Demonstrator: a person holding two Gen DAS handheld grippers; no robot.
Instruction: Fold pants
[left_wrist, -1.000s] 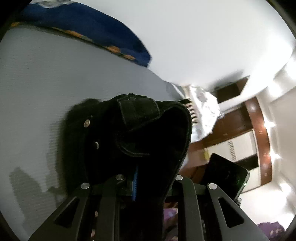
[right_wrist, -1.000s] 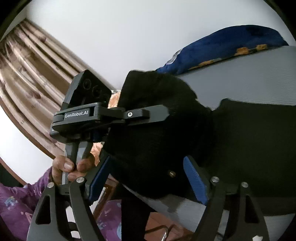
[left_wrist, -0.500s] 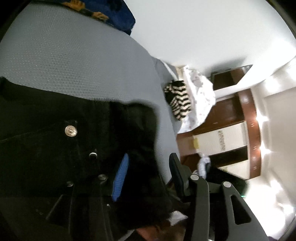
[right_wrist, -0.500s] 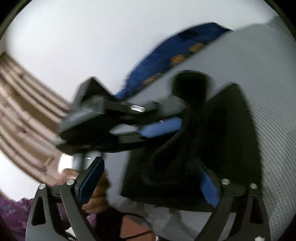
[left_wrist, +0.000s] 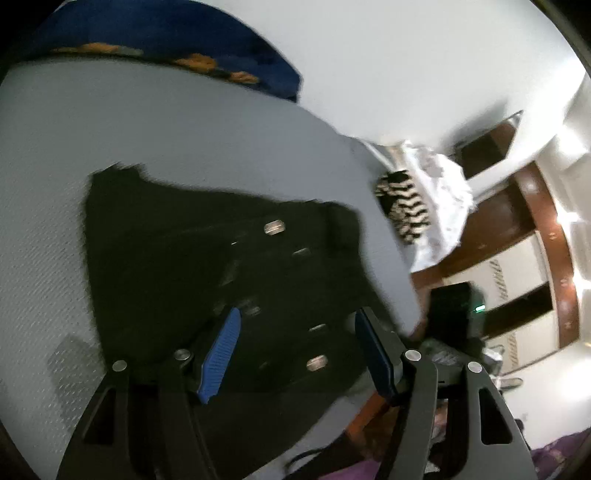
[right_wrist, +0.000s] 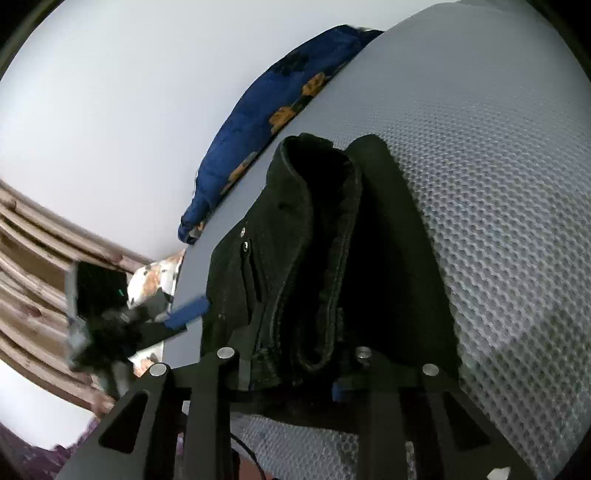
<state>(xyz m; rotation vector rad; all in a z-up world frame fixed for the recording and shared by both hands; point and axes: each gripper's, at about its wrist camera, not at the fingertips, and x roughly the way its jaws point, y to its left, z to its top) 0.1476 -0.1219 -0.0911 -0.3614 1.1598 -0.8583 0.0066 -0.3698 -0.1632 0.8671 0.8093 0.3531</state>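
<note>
One black pants (left_wrist: 221, 266) on my bed (left_wrist: 110, 129); blue pillow (left_wrist: 155, 44) at 11 o'clock, striped cloth (left_wrist: 402, 210) at 2. Left jaws just opened, empty; right jaws just closed, gripping the fold.

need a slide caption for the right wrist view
Right gripper closing on the bunched edge of black denim pants lying on a grey textured mattress.

Black pants (left_wrist: 192, 258) on grey mattress (left_wrist: 110, 129)

Dim, fisheye-warped views; left view motion-blurred, glare at right.
</note>
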